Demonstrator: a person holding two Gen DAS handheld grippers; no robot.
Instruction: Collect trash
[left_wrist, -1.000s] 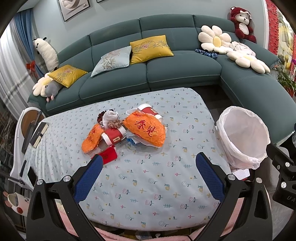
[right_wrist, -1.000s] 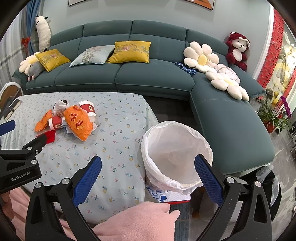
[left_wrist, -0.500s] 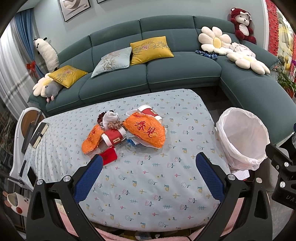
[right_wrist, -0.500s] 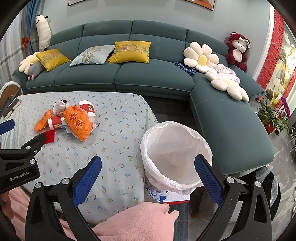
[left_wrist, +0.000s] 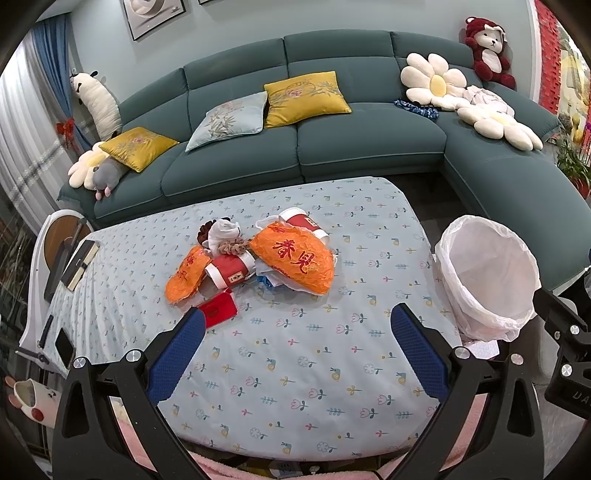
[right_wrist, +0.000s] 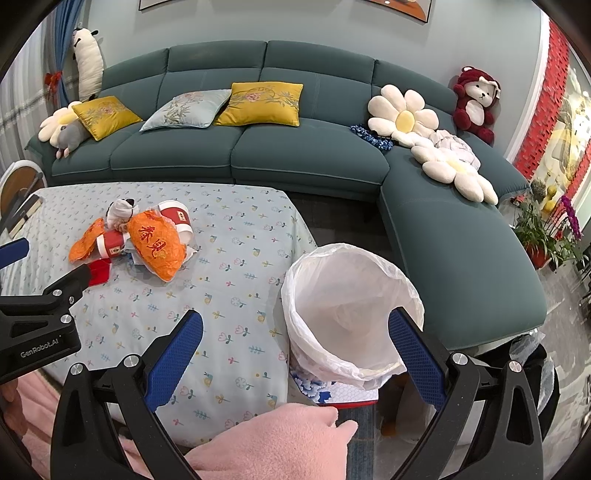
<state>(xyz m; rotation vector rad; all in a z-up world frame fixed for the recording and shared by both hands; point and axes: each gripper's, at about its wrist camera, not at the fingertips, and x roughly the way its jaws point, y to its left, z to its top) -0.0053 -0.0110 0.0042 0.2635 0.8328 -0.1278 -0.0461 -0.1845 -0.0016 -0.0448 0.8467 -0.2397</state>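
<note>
A heap of trash lies mid-table: a big orange wrapper (left_wrist: 295, 254) (right_wrist: 159, 247), a smaller orange wrapper (left_wrist: 184, 275), red-and-white paper cups (left_wrist: 231, 269) (left_wrist: 304, 223), a red packet (left_wrist: 218, 312) and crumpled white paper (left_wrist: 223, 230). A bin lined with a white bag (left_wrist: 487, 280) (right_wrist: 347, 310) stands at the table's right end. My left gripper (left_wrist: 295, 332) is open and empty, above the table just short of the heap. My right gripper (right_wrist: 295, 339) is open and empty, above the bin's near rim.
The table wears a pale floral cloth (left_wrist: 295, 369). A teal corner sofa (left_wrist: 369, 140) with cushions and plush toys runs behind and to the right. A notebook (left_wrist: 79, 264) and a phone (left_wrist: 64, 347) lie at the table's left edge. Potted plants (right_wrist: 543, 236) stand far right.
The left gripper has crept slightly forward toward the heap, its left finger now at the red packet. The right gripper has barely moved. Both stay open.
</note>
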